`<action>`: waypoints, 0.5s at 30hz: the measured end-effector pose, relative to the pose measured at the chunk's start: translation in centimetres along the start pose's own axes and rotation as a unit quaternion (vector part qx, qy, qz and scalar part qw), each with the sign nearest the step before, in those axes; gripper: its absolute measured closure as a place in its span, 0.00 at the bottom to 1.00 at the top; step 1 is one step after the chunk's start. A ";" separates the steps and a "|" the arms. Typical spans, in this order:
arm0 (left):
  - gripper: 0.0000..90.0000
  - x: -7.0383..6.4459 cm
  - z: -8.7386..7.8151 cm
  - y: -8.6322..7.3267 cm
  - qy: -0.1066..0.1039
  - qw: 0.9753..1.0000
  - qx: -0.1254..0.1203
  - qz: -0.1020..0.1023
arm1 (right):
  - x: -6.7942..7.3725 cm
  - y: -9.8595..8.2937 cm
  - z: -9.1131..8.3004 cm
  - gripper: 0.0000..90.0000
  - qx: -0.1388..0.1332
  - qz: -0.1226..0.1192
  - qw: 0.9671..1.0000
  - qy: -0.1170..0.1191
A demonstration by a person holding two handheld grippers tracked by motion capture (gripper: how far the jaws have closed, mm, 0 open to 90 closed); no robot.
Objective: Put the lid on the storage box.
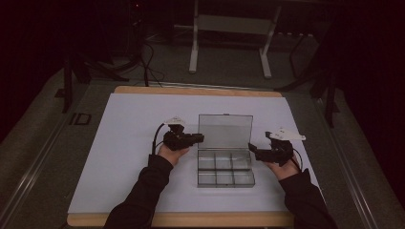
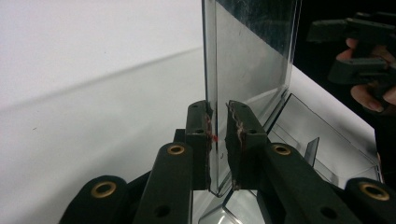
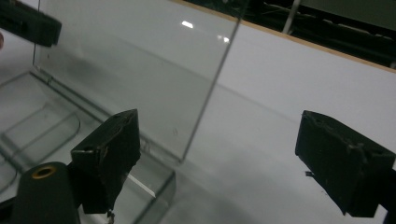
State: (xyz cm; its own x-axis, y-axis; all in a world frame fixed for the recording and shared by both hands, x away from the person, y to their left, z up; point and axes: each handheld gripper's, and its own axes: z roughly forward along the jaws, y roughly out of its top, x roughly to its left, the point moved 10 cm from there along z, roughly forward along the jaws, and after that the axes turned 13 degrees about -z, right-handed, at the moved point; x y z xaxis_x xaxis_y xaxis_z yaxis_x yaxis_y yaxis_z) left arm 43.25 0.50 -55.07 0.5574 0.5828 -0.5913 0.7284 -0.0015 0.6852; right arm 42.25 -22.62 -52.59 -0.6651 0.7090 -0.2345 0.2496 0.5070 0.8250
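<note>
A clear plastic compartment box [image 1: 224, 171] lies mid-table with its lid [image 1: 225, 131] standing upright at the back. My left gripper [image 1: 198, 138] is at the lid's left edge. In the left gripper view it [image 2: 218, 140] is shut on the lid's [image 2: 252, 56] lower side edge, near the hinge. My right gripper [image 1: 253, 148] hovers by the box's right side. In the right gripper view it [image 3: 219, 154] is open wide, with the lid's [image 3: 135, 70] right edge and the base's corner [image 3: 42, 126] between and ahead of the jaws, neither touched.
The box rests on a white mat [image 1: 133, 143] over a wooden tabletop [image 1: 191, 219]. A metal stand [image 1: 229, 28] and cables sit on the floor beyond the table's far edge. The compartments look bare.
</note>
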 end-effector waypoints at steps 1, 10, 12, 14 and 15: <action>0.90 0.0 0.0 0.0 -0.001 1.000 0.000 0.001 | 0.0 0.2 0.3 0.18 -0.003 0.005 1.000 0.004; 0.90 0.1 0.0 0.0 -0.011 1.000 -0.002 0.001 | 0.0 1.8 2.0 0.33 -0.014 0.018 0.999 0.026; 0.90 0.1 0.0 0.0 -0.012 1.000 -0.002 0.001 | 0.0 1.8 2.3 0.37 -0.010 0.019 0.999 0.029; 0.90 0.1 0.0 0.0 -0.013 1.000 -0.003 0.000 | 0.1 1.9 2.5 0.44 -0.009 0.020 0.999 0.033; 0.90 0.1 0.0 0.0 -0.014 1.000 -0.004 0.000 | 0.2 1.8 2.6 0.47 -0.008 0.019 0.999 0.039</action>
State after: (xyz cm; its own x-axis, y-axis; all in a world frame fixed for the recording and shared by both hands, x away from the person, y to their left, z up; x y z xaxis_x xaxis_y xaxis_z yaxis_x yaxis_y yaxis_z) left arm 43.32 0.56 -55.15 0.5683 0.5600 -0.6029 0.7256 0.0044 0.6881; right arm 44.36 -20.26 -52.45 -0.7084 0.6870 -0.1618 0.2659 0.4721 0.8405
